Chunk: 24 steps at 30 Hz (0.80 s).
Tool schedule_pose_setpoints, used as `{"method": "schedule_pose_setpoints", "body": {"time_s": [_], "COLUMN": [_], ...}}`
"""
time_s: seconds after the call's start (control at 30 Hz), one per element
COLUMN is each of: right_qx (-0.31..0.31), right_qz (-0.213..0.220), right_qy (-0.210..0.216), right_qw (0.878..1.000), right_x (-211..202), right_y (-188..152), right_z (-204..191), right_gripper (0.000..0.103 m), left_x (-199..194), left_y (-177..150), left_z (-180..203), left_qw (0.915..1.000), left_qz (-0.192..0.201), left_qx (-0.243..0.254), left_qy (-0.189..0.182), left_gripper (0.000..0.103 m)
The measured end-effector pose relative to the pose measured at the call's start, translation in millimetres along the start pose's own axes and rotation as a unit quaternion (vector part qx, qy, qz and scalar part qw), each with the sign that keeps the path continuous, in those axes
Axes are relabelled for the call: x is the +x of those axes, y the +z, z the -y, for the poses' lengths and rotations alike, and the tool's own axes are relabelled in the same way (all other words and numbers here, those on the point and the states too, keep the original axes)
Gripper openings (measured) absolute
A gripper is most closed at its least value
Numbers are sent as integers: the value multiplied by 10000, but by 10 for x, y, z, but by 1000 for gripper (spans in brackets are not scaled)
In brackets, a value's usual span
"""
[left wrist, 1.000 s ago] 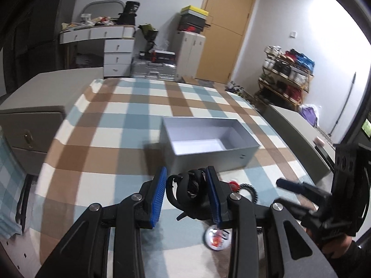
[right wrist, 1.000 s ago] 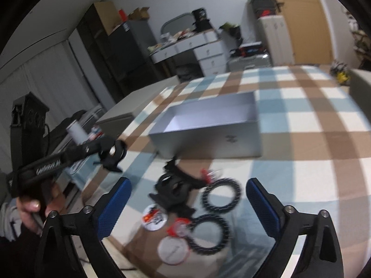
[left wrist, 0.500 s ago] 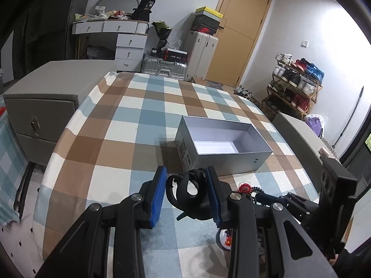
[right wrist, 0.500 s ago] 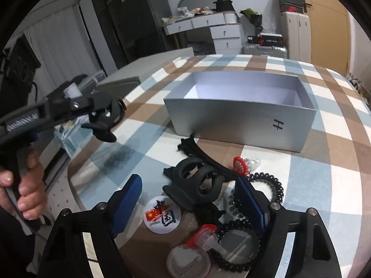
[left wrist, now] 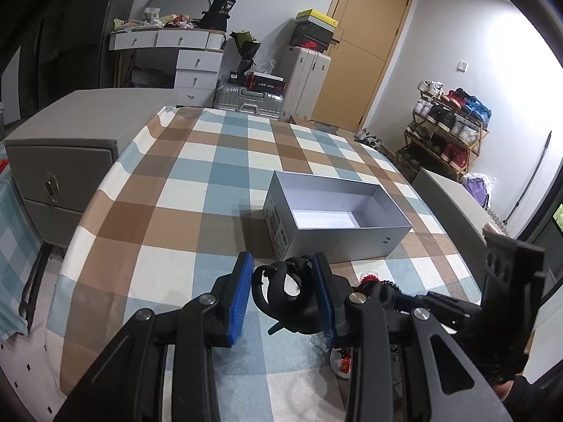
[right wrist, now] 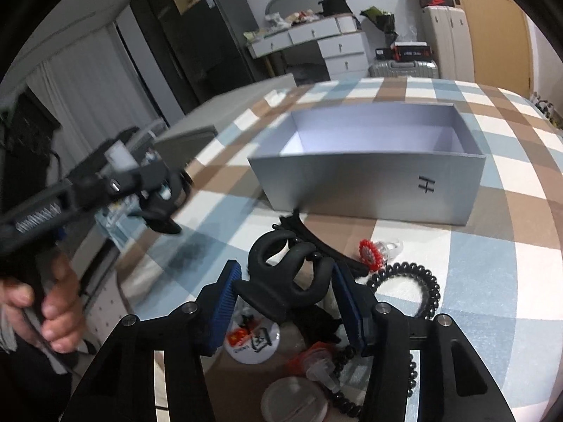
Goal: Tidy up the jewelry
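My left gripper (left wrist: 281, 295) is shut on a black hair claw clip (left wrist: 285, 293) and holds it above the table, short of the open grey box (left wrist: 337, 225). My right gripper (right wrist: 286, 293) has closed on a second black claw clip (right wrist: 281, 281) in the jewelry pile. The empty grey box (right wrist: 369, 183) stands just beyond. A black coil hair tie (right wrist: 408, 281), a red beaded ring (right wrist: 369, 251), a black headband (right wrist: 316, 239), round badges (right wrist: 253, 344) and more coil ties lie around. The left gripper with its clip shows in the right wrist view (right wrist: 162, 204).
The round table wears a checked cloth (left wrist: 197, 190). A grey cabinet (left wrist: 63, 154) stands at its left, another grey unit (left wrist: 454, 204) at its right. Drawers, suitcases, a shoe rack and a door are behind.
My right gripper moved down into the pile and closed its jaws on the second claw clip. My left gripper lifted and pulled back with its clip held.
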State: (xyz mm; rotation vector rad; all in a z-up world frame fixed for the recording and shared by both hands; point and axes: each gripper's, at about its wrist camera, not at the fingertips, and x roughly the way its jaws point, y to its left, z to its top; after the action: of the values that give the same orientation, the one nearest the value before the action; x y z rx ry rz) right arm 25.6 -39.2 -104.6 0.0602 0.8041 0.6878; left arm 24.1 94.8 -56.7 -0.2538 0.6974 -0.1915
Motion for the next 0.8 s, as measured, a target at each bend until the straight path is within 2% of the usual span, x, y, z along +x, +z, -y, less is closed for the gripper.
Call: {"method": "schedule_pose_setpoints", "body": {"time_s": [0.2, 0.27, 0.57, 0.8], "right_qx": [369, 394, -95, -169], "right_qz": [308, 387, 684, 757], "right_qy": [704, 786, 399, 155], "right_qw": [9964, 9954, 9968, 9969], "right_x": [-229, -292, -479, -449], "right_y": [64, 87, 302, 536], "right_z": [144, 171, 104, 254], "right_gripper": [52, 52, 52, 52], "left_x": [-20, -19, 90, 221], "left_y": [1, 13, 151, 353], "left_z": [45, 77, 204, 326], "left_qw": [10000, 9999, 9998, 9994], "left_qz": [6, 25, 28, 77], "left_qx": [58, 102, 157, 277], "left_qy": [-3, 3, -123, -182], "left_gripper": [29, 29, 29, 29]}}
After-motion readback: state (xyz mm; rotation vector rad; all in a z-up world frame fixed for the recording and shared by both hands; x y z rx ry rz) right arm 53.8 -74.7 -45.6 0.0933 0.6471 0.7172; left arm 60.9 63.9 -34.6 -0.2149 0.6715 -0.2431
